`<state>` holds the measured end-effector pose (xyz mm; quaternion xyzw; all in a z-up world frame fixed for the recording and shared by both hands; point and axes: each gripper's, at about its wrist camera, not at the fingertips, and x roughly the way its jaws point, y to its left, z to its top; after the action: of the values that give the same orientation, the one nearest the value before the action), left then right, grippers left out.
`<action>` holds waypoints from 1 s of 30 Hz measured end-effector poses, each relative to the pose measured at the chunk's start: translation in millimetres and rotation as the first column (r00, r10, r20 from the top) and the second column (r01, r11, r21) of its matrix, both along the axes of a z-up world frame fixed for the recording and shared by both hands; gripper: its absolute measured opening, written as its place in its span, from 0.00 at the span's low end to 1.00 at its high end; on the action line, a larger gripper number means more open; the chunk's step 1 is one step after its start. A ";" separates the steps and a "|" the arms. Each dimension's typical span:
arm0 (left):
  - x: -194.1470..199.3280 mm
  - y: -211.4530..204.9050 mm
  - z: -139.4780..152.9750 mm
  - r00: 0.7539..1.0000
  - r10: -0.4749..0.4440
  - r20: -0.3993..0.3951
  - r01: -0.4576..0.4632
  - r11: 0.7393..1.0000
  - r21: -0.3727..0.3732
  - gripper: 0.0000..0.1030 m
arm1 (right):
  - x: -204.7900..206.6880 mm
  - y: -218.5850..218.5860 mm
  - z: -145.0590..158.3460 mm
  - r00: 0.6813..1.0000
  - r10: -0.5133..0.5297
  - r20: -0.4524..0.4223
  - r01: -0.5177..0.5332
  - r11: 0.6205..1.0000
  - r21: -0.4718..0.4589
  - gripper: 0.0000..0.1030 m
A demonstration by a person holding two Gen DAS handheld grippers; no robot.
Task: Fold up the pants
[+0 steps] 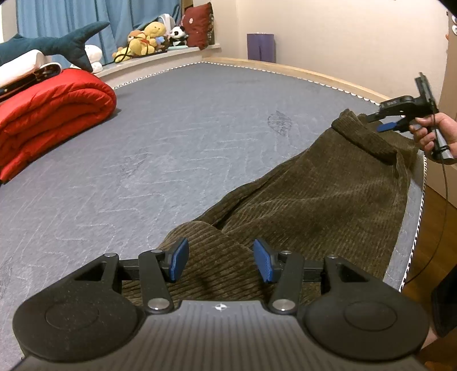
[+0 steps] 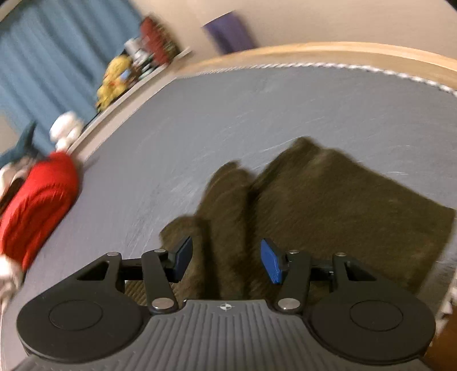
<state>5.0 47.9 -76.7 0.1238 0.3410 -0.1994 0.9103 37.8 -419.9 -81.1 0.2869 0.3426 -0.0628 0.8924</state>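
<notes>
You're in a home bedroom, grey quilted mattress [image 1: 171, 137] in a wooden frame, folded red duvet [image 1: 51, 114], plush toys [image 1: 148, 37] on the sill (shark [image 1: 54, 42] included), blue curtains [image 1: 85, 17].

The left wrist camera sits low over the near edge of the bed [image 1: 200, 120], just behind its own hand-held gripper [image 1: 220, 258], close above the pants [image 1: 314, 194], and faces across the mattress toward the far edge and the curtain [image 1: 85, 17] at the far left corner. The right wrist camera looks from just behind the right hand-held gripper [image 2: 226, 261], equally close above the pants [image 2: 342, 205], tilted and motion-blurred. Both views share the pants, the mattress, the red quilt [image 1: 48, 114] at the left edge, and the toys [image 1: 148, 37] on the sill.
</notes>
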 end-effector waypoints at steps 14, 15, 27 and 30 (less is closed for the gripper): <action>0.2 5.3 9.4 0.999 0.025 0.020 -0.025 1.000 -0.016 0.54 | 7.3 48.2 44.9 0.999 0.016 0.034 -0.010 0.986 -0.169 0.08; -0.4 4.0 11.4 0.999 0.022 0.023 -0.021 1.000 -0.021 0.54 | -5.0 38.9 58.5 0.996 -0.043 0.076 0.054 0.986 -0.156 0.08; -5.4 -16.1 22.3 1.000 -0.015 0.015 0.015 0.998 -0.053 0.54 | -120.7 -67.0 8.4 0.812 -0.540 -0.221 0.554 0.833 -0.003 0.09; -5.5 -12.4 21.5 1.000 -0.001 0.012 0.001 0.998 -0.055 0.60 | -127.1 -65.5 4.0 0.724 -0.634 -0.272 0.654 0.756 -0.020 0.30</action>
<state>-0.5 35.6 -55.2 0.1001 0.3296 -0.2084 0.9154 -89.3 -485.4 -77.1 0.4111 0.3386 -0.3926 0.7498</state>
